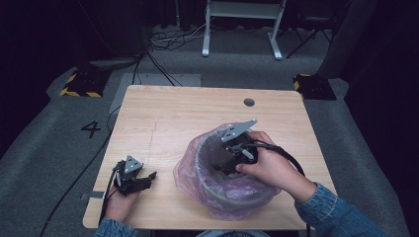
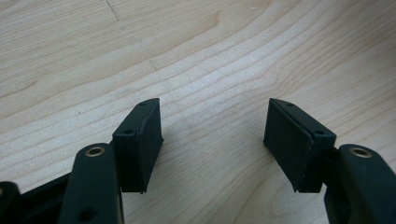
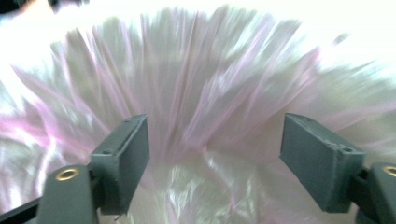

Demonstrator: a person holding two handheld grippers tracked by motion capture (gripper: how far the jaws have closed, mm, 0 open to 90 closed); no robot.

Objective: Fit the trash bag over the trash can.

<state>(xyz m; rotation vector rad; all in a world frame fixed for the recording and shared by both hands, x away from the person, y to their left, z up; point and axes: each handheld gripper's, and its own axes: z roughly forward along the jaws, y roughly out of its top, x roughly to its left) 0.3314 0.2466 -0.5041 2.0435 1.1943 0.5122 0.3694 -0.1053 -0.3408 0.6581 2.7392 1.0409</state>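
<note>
The fingers (image 3: 122,158) of the right gripper (image 1: 236,157) are standing wide apart with nothing pinched between them, and in the right gripper view they are pointing into a blurred sweep of pale pink plastic. The left gripper (image 1: 140,177) is also gaping, its fingers (image 2: 140,142) spread over bare wood and holding nothing.

Working down from the biggest thing, the table (image 1: 163,118) is a light wooden top with a small dark hole (image 1: 249,102) near its far edge. Most of its surface is lying bare.

On the near right part of it a bin (image 1: 232,197) is sitting upright, a round grey tub. A bag (image 1: 185,170) of thin pinkish plastic is lining it, its mouth folded out over the rim and bunching down the outside wall, touching the tabletop on the left. Whether anything is lying in the bottom of the bin I cannot tell, because the gripper and the crumpled film are covering it.

The right hand (image 1: 269,165) is reaching in from the near right, holding the right gripper tilted down inside the mouth of the bin, its grey plate showing above the far rim.

The left hand (image 1: 121,200) is resting at the near left corner, well apart from the bin, its gripper lying low over the wood.
</note>
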